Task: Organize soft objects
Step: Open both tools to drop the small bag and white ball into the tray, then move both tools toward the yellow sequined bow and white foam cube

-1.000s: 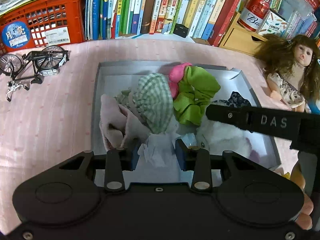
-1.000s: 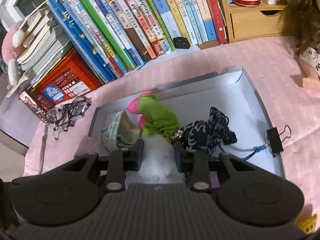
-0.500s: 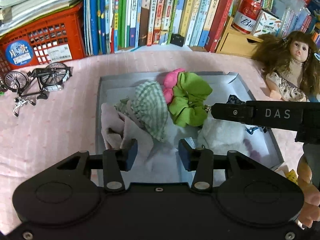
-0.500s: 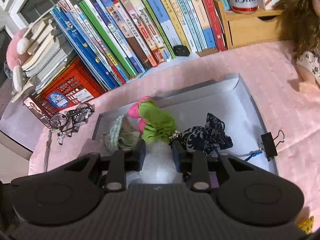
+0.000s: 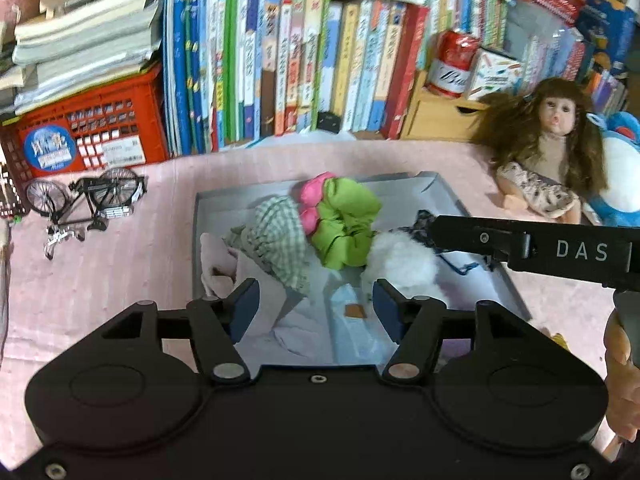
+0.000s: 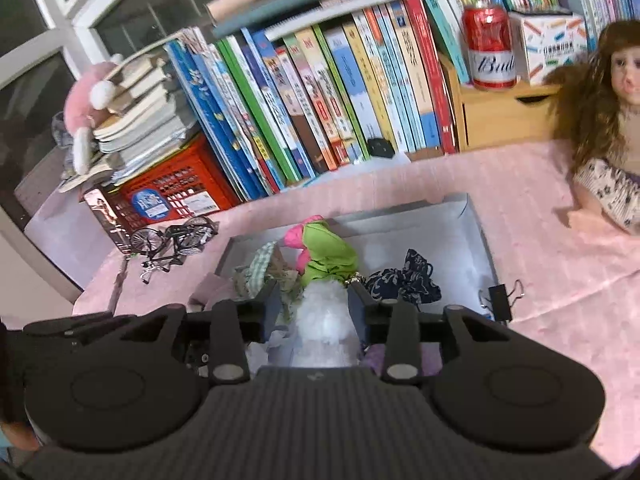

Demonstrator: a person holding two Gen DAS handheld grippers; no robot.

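Left tongs point(image 5: 316, 304) opening over pale cloths point(image 5: 296, 336), gripping nothing, right tongs point(image 6: 314, 308) opening too with the white fluffy piece point(image 6: 326, 316) loose between them, all lying in the grey tray point(image 6: 476, 224) beside the green scrunchie point(image 5: 344, 224).

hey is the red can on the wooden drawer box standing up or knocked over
Upright. The red can stands on its base atop the wooden drawer box, label reading level.

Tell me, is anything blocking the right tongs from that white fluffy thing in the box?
Nothing visible does. The white fluffy thing lies right between the opening right tongs, inside the grey box; the green scrunchie sits behind it.
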